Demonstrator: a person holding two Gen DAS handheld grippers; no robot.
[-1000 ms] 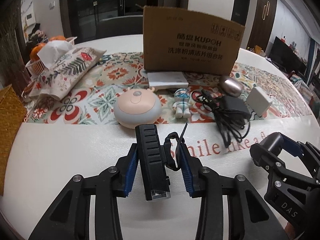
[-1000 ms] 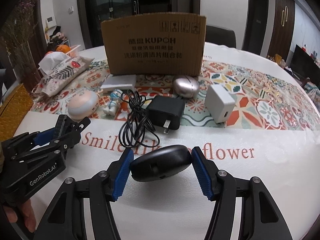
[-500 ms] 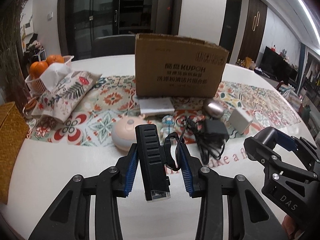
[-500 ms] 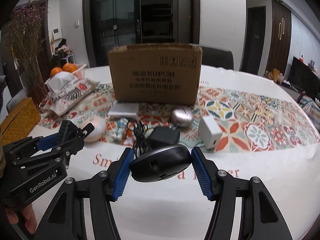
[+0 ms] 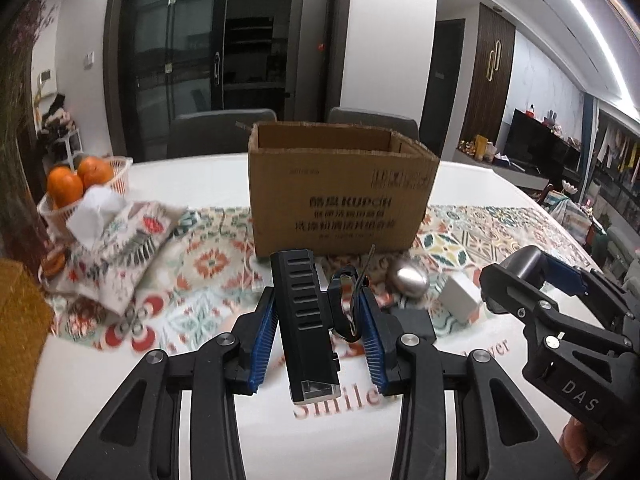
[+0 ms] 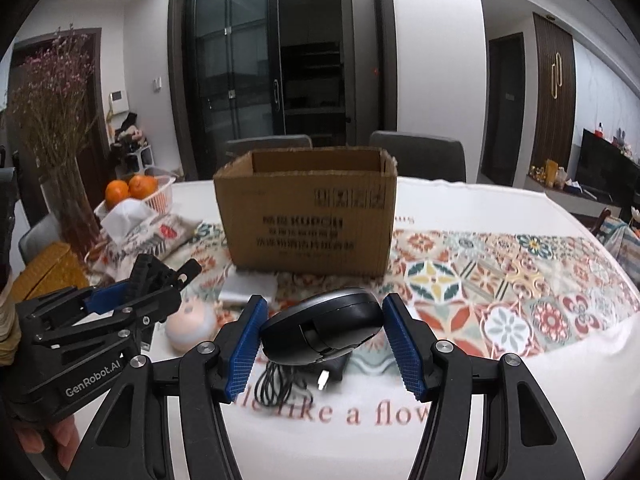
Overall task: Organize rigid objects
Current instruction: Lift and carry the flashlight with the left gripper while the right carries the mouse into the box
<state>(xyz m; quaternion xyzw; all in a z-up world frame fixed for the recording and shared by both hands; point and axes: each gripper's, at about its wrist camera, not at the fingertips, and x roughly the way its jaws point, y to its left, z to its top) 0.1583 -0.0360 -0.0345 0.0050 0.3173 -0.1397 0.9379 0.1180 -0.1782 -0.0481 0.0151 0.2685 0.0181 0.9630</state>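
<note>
Holding stuff over the brown "KUPOH" cardboard box [image 5: 340, 196]
Left gripper [image 5: 316, 320] clamps a black ribbed device [image 5: 304, 320]; right gripper [image 6: 326, 340], marked "DAS", clamps a black computer mouse [image 6: 324, 330].

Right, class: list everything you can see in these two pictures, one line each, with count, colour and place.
Box: one, brown, open-topped, mid-table.
Oranges: several, orange, in a white basket, far left.
Tissue pouch: one, floral, left of the box.
Egg: one, silver, before the box.
Charger: one, white, right of the egg.
Adapter: one, black, with cable, under the mouse.
Round gadget: one, pink, left.
Flat box: one, white, before the box.
Vase: one, clear, dried flowers, far left.
Light: one, black, in left tool.
Mouse: one, black, in right tool.
</note>
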